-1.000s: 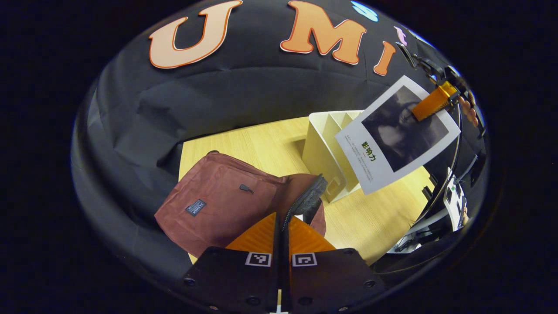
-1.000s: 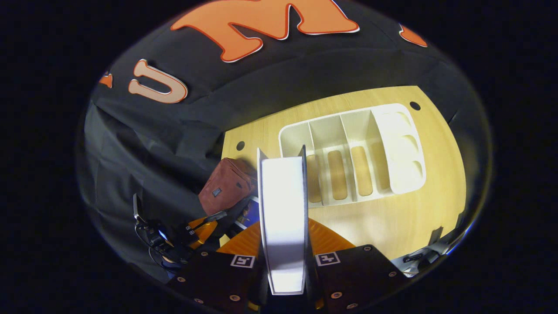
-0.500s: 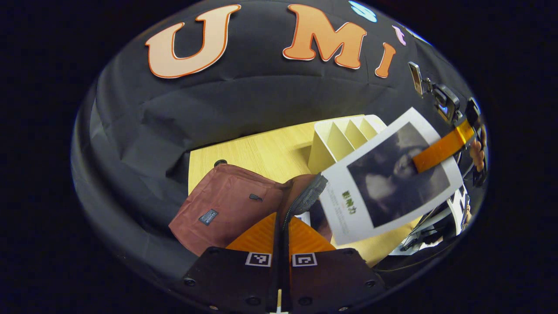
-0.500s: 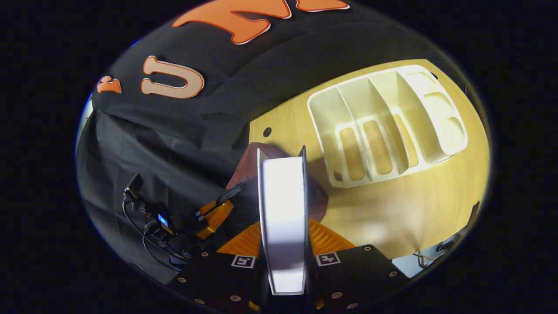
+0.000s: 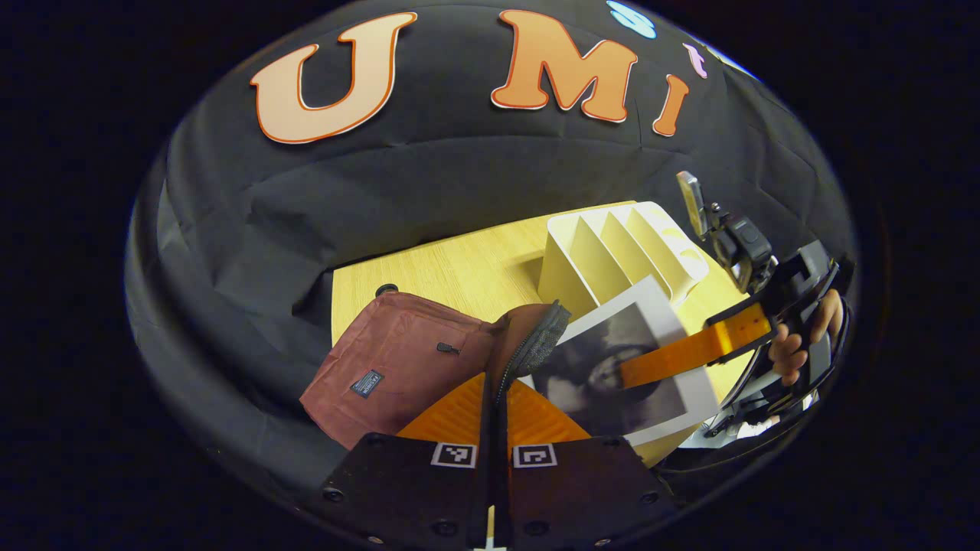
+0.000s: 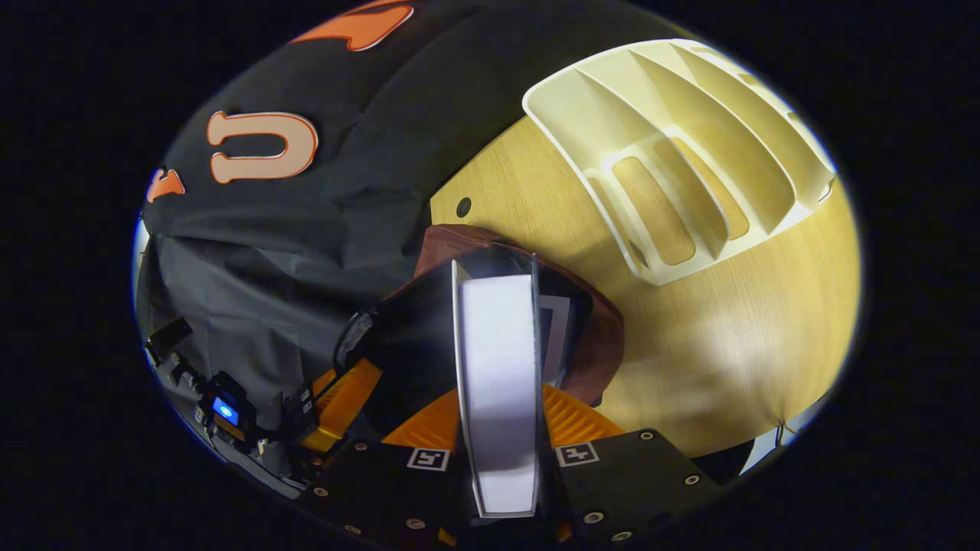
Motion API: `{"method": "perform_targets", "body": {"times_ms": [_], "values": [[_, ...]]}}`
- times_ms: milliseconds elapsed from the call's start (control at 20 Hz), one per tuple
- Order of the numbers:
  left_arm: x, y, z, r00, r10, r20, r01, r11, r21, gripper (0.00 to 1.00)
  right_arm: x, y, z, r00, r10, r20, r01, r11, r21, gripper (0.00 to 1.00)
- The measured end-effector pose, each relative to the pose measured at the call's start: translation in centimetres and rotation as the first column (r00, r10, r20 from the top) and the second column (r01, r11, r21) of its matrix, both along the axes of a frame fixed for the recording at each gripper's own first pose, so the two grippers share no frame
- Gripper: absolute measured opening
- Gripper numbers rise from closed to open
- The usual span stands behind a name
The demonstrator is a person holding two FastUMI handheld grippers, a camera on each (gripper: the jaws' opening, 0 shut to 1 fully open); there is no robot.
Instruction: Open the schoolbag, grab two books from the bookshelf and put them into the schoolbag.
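At the bottom centre of the left gripper view, the left tool (image 5: 494, 398) is pinching the zipper edge of the maroon schoolbag (image 5: 398, 360), its fingers pressed together on the flap and holding the mouth open. Just right of it, a white-bordered book (image 5: 612, 367) is lying tilted at the bag's opening, gripped by the right tool (image 5: 635, 367), whose holder's hand (image 5: 796, 344) is showing at the right edge. In the right gripper view the right tool (image 6: 498, 398) is clamping that book (image 6: 498, 360) edge-on at lower centre, both fingers squeezing its covers, with its far end reaching into the dark open mouth of the schoolbag (image 6: 597, 337). Farther off, toward the upper right of both views, the cream bookshelf (image 5: 612, 245) is standing on the wooden desk (image 5: 444, 268), near the bag but apart from it.
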State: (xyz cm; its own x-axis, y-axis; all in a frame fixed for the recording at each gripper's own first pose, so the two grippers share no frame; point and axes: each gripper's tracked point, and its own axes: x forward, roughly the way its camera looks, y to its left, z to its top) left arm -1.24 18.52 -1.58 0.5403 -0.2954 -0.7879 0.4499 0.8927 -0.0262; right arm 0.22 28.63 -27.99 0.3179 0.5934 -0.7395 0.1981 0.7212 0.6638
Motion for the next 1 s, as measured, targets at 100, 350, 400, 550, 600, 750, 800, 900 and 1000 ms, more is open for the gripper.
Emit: {"method": "perform_targets", "body": {"times_ms": [100, 350, 400, 550, 600, 750, 800, 900, 1000], "values": [[-0.1, 0.0, 0.1, 1.0, -0.008, 0.006, 0.008, 1.0, -0.004, 0.03, 0.6, 1.6, -0.8, 1.0, -0.015, 0.005, 0.015, 1.0, 0.015, 0.36], [-0.3, -0.6, 0.6, 0.999, -0.028, 0.018, 0.028, 1.0, -0.004, 0.04, 1.7, 4.7, -2.9, 0.994, -0.11, -0.012, 0.111, 0.99, 0.091, 0.35], [-0.4, -0.9, 0.8, 0.999, -0.036, 0.021, 0.036, 0.999, -0.003, 0.03, 1.9, 5.4, -3.3, 0.993, -0.12, -0.017, 0.121, 0.987, 0.11, 0.35], [-0.7, -1.5, 1.0, 0.998, -0.061, 0.031, 0.061, 0.998, -0.003, 0.04, 1.9, 6.7, -4.6, 0.989, -0.148, -0.014, 0.149, 0.979, 0.142, 0.35], [-0.8, -1.8, 1.0, 0.997, -0.069, 0.033, 0.069, 0.998, -0.002, 0.03, 2.0, 7.2, -5.2, 0.988, -0.153, -0.006, 0.153, 0.978, 0.141, 0.35], [-1.0, -2.4, 0.9, 0.997, -0.075, 0.029, 0.075, 0.997, -0.006, 0.03, 2.6, 9.2, -6.8, 0.986, -0.166, 0.003, 0.162, 0.97, 0.179, 0.36], [-1.1, -2.4, 0.9, 0.997, -0.076, 0.031, 0.076, 0.997, -0.006, 0.03, 2.6, 9.9, -7.1, 0.987, -0.16, 0.0, 0.157, 0.97, 0.187, 0.36], [-1.1, -2.5, 0.8, 0.997, -0.073, 0.029, 0.073, 0.997, -0.012, 0.03, 2.9, 10.7, -7.4, 0.988, -0.151, -0.005, 0.15, 0.97, 0.192, 0.38], [-1.1, -1.9, 0.8, 0.998, -0.055, 0.03, 0.056, 0.998, -0.021, 0.04, 3.0, 10.2, -7.7, 0.99, -0.143, 0.006, 0.141, 0.981, 0.135, 0.41]]}}
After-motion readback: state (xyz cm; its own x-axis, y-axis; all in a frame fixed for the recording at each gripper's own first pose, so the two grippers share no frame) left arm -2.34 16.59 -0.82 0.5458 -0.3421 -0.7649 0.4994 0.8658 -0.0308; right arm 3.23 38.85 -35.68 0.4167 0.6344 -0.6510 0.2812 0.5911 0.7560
